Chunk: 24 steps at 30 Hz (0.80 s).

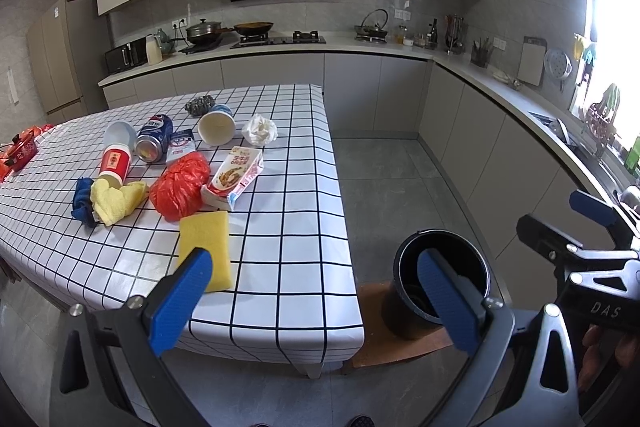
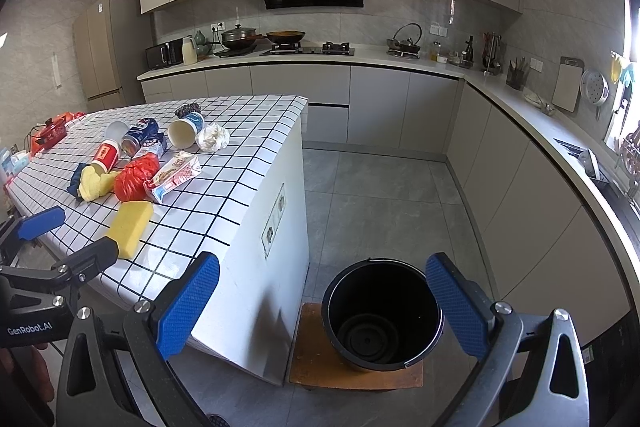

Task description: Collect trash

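While both tongs point(image 1: 316, 291) point(image 2: 322, 305) gape empty, the black bucket point(image 2: 382, 315) at five o'clock holds no trash; litter still crowds the table point(image 1: 288, 227).

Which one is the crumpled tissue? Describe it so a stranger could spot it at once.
Start at the checked white table and go to the far end of the trash pile. The crumpled tissue lies at the pile's right edge, beside the tipped-over paper cup. It is the only plain white, shapeless wad; its neighbours are printed or coloured.
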{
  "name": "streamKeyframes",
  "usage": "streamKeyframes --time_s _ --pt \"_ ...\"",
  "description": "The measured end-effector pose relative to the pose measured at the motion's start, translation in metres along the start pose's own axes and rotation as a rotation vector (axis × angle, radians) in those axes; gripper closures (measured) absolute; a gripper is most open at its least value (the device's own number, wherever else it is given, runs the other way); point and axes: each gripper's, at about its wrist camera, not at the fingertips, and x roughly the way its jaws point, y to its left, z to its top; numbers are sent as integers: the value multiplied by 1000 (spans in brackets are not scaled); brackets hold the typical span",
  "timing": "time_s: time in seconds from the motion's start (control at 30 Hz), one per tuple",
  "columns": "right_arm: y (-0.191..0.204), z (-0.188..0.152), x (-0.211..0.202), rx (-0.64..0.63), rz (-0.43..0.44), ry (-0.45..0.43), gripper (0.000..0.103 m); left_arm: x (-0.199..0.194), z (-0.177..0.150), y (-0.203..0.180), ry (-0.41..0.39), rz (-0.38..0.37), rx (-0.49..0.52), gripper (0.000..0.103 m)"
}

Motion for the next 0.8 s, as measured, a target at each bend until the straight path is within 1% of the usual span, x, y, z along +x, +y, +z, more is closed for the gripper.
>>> streamKeyframes --time_s 0.57,0.73,0.8 --pt "1 0 3 -2 2 1 0 2 -1 3 4 1 -9 0" --pt "1 0 4 -3 6 3 0 4 -2 5 6 10 -11 0" --pt "1 0 7 2 18 8 0 6 -1 8 8 24 -10 0"
